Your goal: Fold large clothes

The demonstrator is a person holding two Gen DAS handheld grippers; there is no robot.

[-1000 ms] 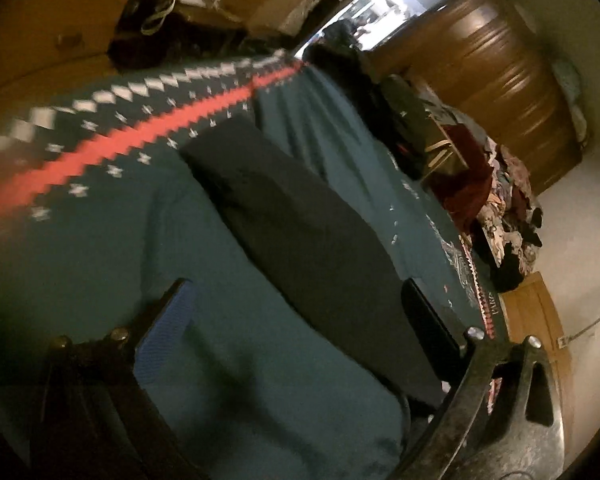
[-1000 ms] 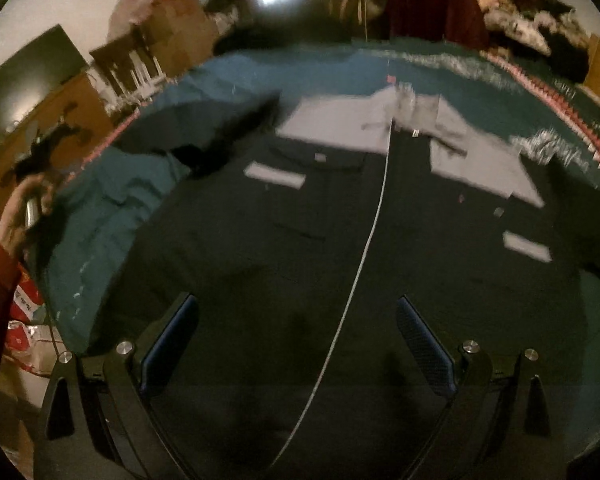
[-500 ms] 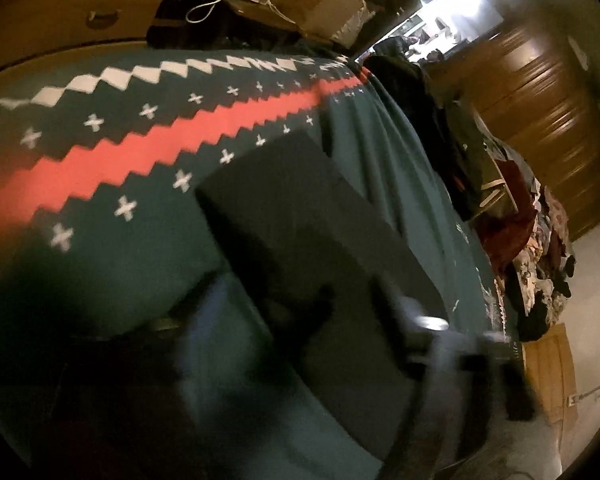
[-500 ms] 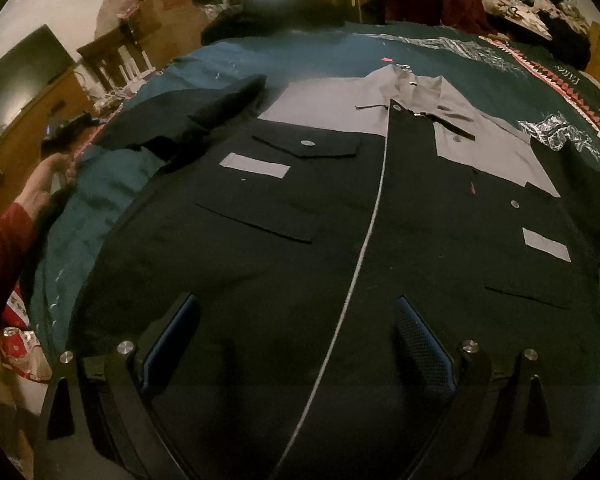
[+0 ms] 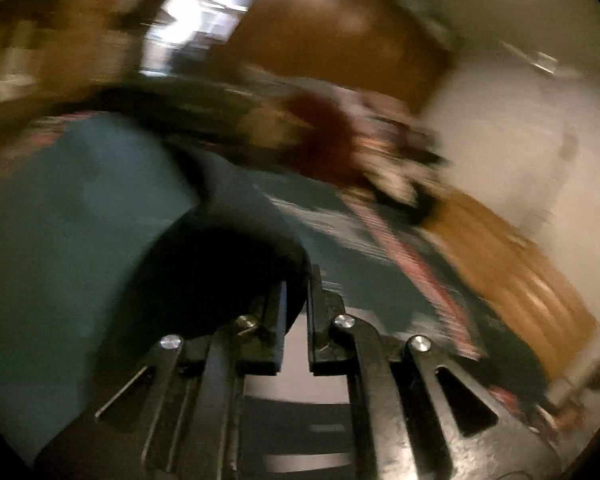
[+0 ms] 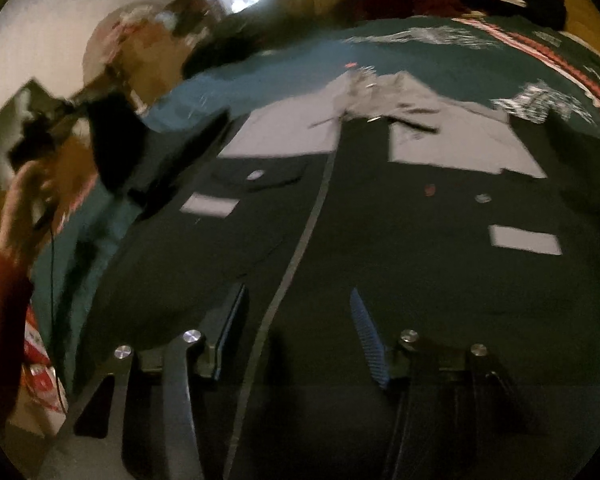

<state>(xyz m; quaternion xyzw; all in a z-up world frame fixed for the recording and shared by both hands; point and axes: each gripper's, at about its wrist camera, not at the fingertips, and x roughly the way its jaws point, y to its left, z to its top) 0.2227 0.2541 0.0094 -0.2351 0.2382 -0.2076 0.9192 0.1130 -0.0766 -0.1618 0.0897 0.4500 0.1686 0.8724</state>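
Our left tongs (image 5: 296,316) are pinched nearly together on a fold of the dark sleeve (image 5: 220,264), which bulges up just ahead of and to the left of the tips. The view there is badly smeared, so we cannot make out the cloth's edge between the pads. Beyond the sleeve lies the teal blanket (image 5: 68,208), with its red and white patterned band (image 5: 416,264) running off to the right of the tongs, and a wooden wardrobe (image 5: 332,36) stands farther back.

Our right tongs (image 6: 296,332) stand parted, holding nothing, poised over the lower front of the black shirt (image 6: 380,240). The shirt lies flat and face up on the bed, its grey placket line (image 6: 300,248) passing between the two fingers (image 6: 366,328). Farther ahead we see grey shoulder panels and the collar (image 6: 372,92). Far to the left of these tongs, our left hand (image 6: 24,200), in a red cuff, grips its tool, and the sleeve rises from the shirt toward it, lifted off the blanket.
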